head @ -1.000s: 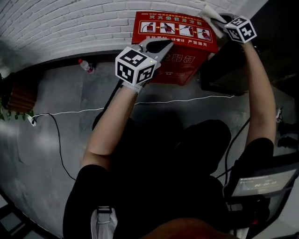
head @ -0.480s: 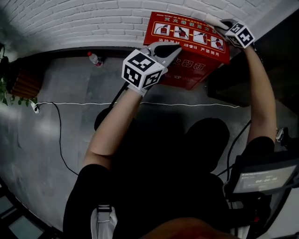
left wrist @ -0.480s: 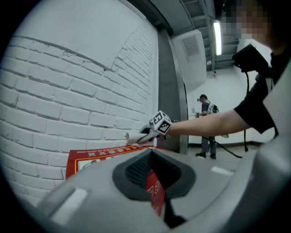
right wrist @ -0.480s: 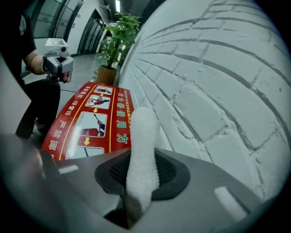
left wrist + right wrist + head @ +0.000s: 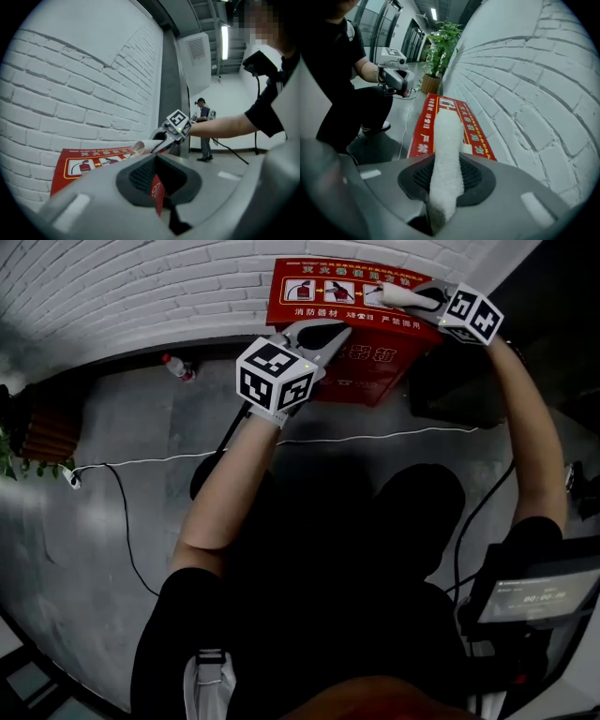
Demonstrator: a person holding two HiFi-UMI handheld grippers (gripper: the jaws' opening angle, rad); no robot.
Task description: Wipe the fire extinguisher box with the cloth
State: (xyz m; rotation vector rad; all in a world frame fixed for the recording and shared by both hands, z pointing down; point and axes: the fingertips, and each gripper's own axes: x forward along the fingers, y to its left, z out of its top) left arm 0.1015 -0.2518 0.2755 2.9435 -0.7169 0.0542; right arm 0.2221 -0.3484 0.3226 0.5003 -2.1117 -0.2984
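The red fire extinguisher box [image 5: 328, 306] stands against the white brick wall. My left gripper [image 5: 323, 334] is at its front top edge, jaws shut on a thin red edge of the box [image 5: 157, 194]. My right gripper [image 5: 427, 301] is shut on a rolled white cloth [image 5: 401, 294], which lies on the right part of the box's printed top. In the right gripper view the cloth [image 5: 447, 154] runs out from between the jaws over the box top [image 5: 423, 129]. From the left gripper view, the right gripper [image 5: 164, 136] and the cloth [image 5: 143, 146] show above the box top [image 5: 89, 161].
A plastic bottle [image 5: 174, 369] lies on the grey floor left of the box. A white cable [image 5: 141, 465] runs across the floor. A dark cabinet [image 5: 450, 381] stands right of the box. A potted plant [image 5: 440, 51] stands farther along the wall. A person [image 5: 204, 129] stands far behind.
The right gripper has carried the cloth from the box's far right corner leftward and down onto the printed top. The left gripper has stayed at the front edge.
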